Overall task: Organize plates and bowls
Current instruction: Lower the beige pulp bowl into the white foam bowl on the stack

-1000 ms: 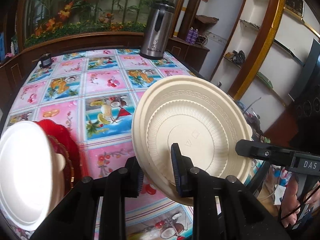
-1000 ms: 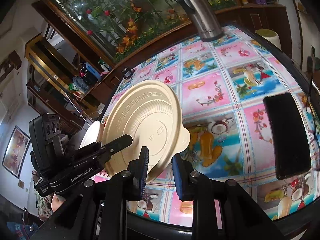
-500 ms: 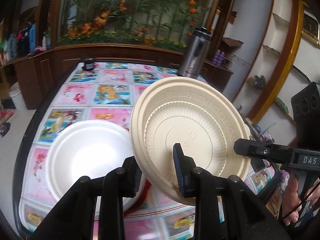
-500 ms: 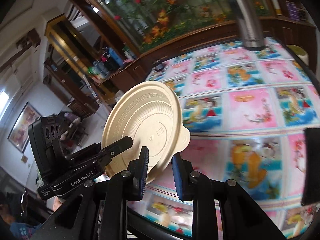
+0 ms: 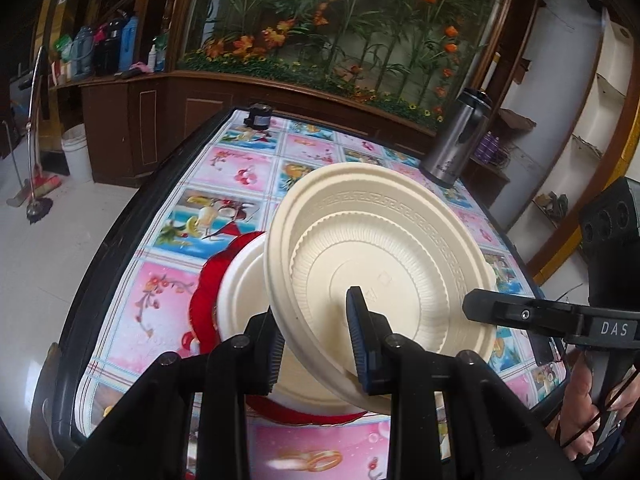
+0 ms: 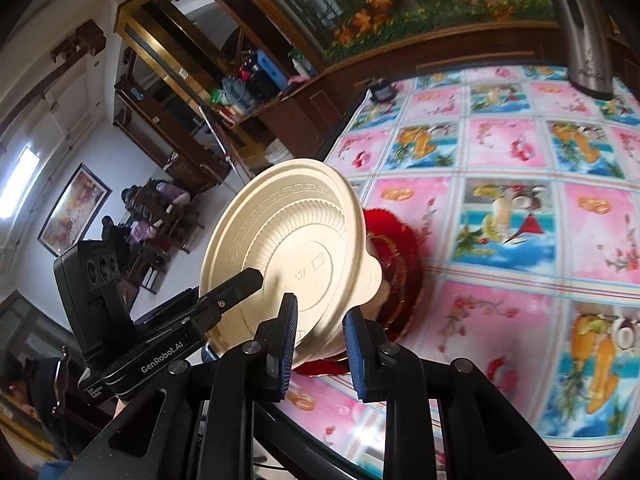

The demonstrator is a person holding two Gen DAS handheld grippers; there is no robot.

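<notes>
Setting: dining table w/ glossy pink-and-blue fruit-print cloth; steel thermos far ahead of both tongs.
Left tongs: clenched on near rim of cream ribbed plastic bowl, underside facing cam, tilted.
Right tongs: clamped on same bowl's tabbed edge.
Stack: red scalloped plate on cloth, just below-left of left tongs; white foam bowl sits in it.
Next, prob.: level bowl, centre over white one, lower evenly w/ both sides before letting go; else it seats crooked.
</notes>
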